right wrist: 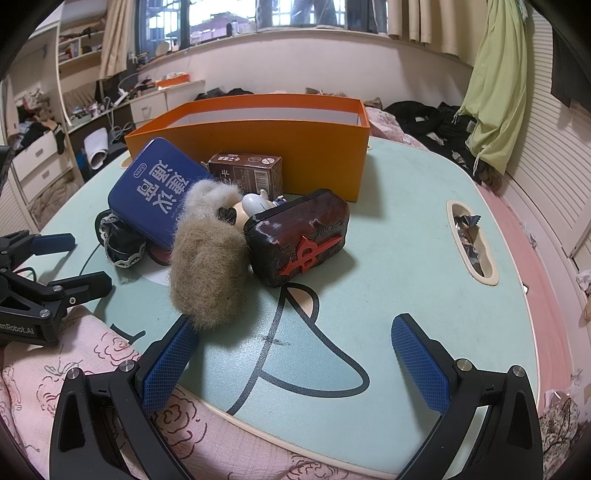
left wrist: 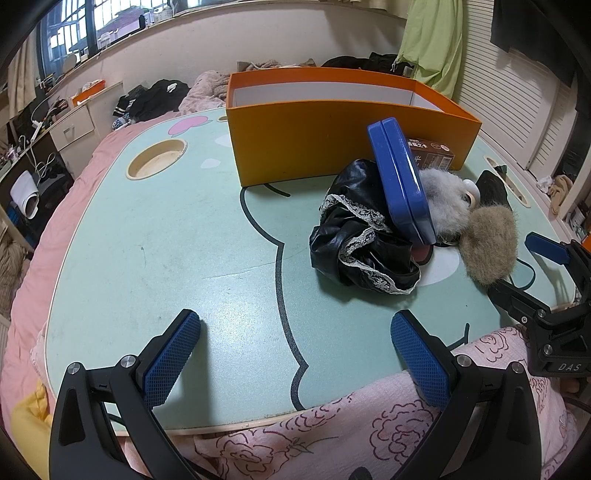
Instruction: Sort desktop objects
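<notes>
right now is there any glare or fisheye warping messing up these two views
Left wrist: soft sheen on the table, edges bowed, orange box curved. Right wrist: bright window washed out, corners vignetted black, blue tin sharp.

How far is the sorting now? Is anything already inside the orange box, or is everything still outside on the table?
Nothing looks sorted: what shows of the orange box inside is bare. Nothing is in hand; the left gripper and right gripper are both open. All is left: blue tin, brown carton, fur pieces, dark case, black cloth and small figure lie piled before the box.
</notes>
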A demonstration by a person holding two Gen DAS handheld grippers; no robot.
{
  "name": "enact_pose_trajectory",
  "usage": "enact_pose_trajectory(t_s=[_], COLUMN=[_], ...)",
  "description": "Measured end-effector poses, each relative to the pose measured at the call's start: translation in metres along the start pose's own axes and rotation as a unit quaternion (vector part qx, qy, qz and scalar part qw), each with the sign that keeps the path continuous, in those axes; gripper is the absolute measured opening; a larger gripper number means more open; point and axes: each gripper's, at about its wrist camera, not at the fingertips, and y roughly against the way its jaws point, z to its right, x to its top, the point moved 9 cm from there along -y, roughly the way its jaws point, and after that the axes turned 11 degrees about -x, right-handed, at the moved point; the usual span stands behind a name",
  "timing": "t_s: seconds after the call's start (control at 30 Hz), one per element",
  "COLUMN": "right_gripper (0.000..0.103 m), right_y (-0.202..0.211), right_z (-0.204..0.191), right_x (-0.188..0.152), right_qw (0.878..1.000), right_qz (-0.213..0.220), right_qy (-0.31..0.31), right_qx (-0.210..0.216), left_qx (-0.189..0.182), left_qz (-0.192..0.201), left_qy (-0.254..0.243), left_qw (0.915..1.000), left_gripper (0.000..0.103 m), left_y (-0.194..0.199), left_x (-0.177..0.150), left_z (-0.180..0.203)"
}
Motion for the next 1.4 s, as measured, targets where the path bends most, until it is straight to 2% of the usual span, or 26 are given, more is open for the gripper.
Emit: enact_pose_trajectory(t_s=[0.6, 0.77, 0.87, 0.93, 0.97, 1.0, 1.03, 1.1, 1.17, 1.27, 1.4], right_gripper=[0.103, 0.103, 0.102, 0.088, 0.075, 0.062, 0.056, 0.034, 0.028, 0.028, 0.028], right_y=[-0.001, 0.017, 0.034, 0.042, 0.044, 0.044, 0.039, 0.028, 0.013, -0.020, -0.062], right_z=[0.009, 0.026, 0.047, 0.066, 0.072, 0.077, 0.081, 0.078, 0.069, 0.052, 0.023], right_x=[-0.003, 0.011, 0.031, 0.058, 0.069, 0.083, 0.101, 0.123, 0.141, 0.155, 0.149], right_qw=[1.000, 1.000, 0.999, 0.998, 0.998, 0.997, 0.996, 0.993, 0.993, 0.989, 0.973], right_qz=[-0.011, 0.012, 0.030, 0.036, 0.032, 0.022, 0.001, -0.034, -0.062, -0.119, -0.212], right_qy=[-0.009, -0.009, -0.020, -0.041, -0.049, -0.059, -0.071, -0.074, -0.056, -0.034, -0.010], right_qx=[-0.002, 0.003, 0.005, 0.015, 0.022, 0.033, 0.055, 0.080, 0.086, 0.083, 0.088], left_qx=[-0.001, -0.001, -0.001, -0.001, -0.001, -0.001, -0.001, -0.002, -0.002, -0.003, -0.004], left_qz=[0.000, 0.000, 0.000, 0.000, 0.000, 0.000, 0.001, 0.001, 0.001, 0.002, 0.002], left_qy=[0.001, 0.000, 0.000, 0.000, 0.000, 0.000, 0.000, -0.001, -0.001, -0.002, -0.003], left_qw=[1.0000, 1.0000, 1.0000, 1.0000, 1.0000, 1.0000, 1.0000, 1.0000, 1.0000, 1.0000, 1.0000], left_gripper=[0.103, 0.103, 0.103, 0.103, 0.103, 0.103, 0.103, 0.103, 0.103, 0.103, 0.103], left_y=[0.000, 0.002, 0.002, 0.002, 0.002, 0.002, 0.002, 0.004, 0.004, 0.005, 0.006], left_x=[0.000, -0.001, -0.001, -0.001, -0.001, -0.001, -0.001, -0.001, -0.001, -0.001, 0.000], left_z=[0.000, 0.001, 0.001, 0.001, 0.001, 0.001, 0.001, 0.001, 0.002, 0.002, 0.002])
